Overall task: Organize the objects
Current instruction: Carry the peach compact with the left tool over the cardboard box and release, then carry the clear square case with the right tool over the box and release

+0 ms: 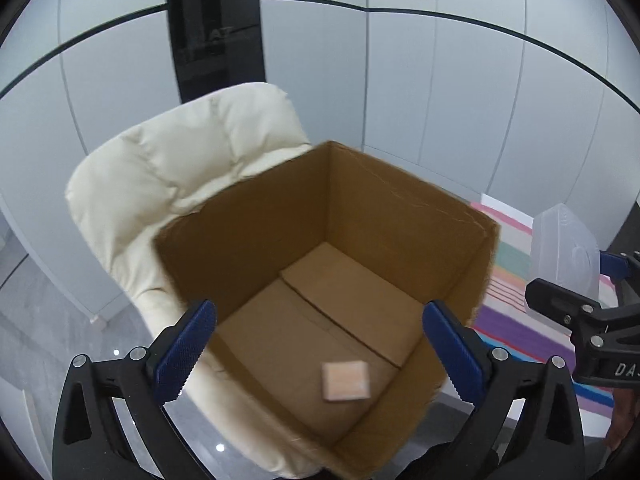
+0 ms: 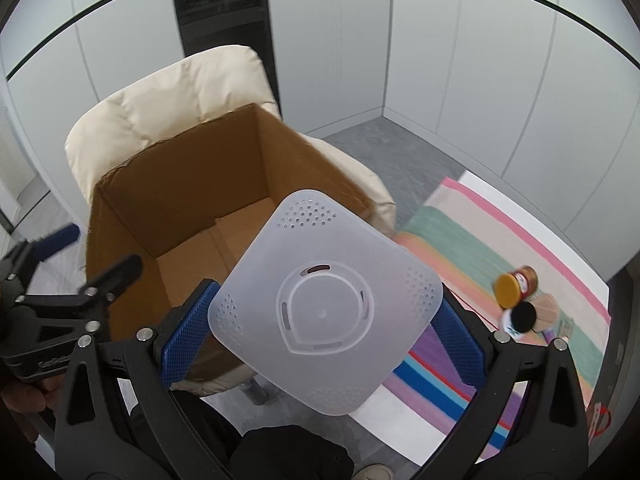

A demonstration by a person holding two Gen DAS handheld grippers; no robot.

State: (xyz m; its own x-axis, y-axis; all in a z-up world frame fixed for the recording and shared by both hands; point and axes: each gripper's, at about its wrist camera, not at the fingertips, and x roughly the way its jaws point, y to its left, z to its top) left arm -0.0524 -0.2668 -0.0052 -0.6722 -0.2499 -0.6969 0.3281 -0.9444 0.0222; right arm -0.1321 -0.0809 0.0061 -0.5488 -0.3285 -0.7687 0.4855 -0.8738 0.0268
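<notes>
A: Left wrist view first. What is obscured?

B: I read the left gripper [image 1: 320, 354] with its jaws spread wide and nothing between them, above the open cardboard box [image 1: 400, 200]. The box sits on a cream padded chair [image 1: 160, 168]; its near corner is cut off by the frame edge. A small pale packet [image 1: 345, 381] lies flat on the box floor, blurred, so I cannot read any marking. At the right edge I see the right gripper, only partly in frame, and the translucent plastic lid [image 1: 564, 256] edge-on.

A: Right wrist view?

B: The right gripper [image 2: 326, 322] is closed on the lid [image 2: 326, 304]. Both blue pads [image 2: 186, 336] touch its sides; the lid hides the fingertips. The lid is roughly square with rounded corners, so there is no clear long axis. Its flat face is turned to the camera, one corner pointing away over the box [image 2: 120, 240] rim. To the right, on a striped cloth [image 2: 460, 240], a jar with a yellow cap [image 2: 516, 284] lies on its side beside a black-capped item [image 2: 522, 318]; the pieces next to them are too blurred to name.
</notes>
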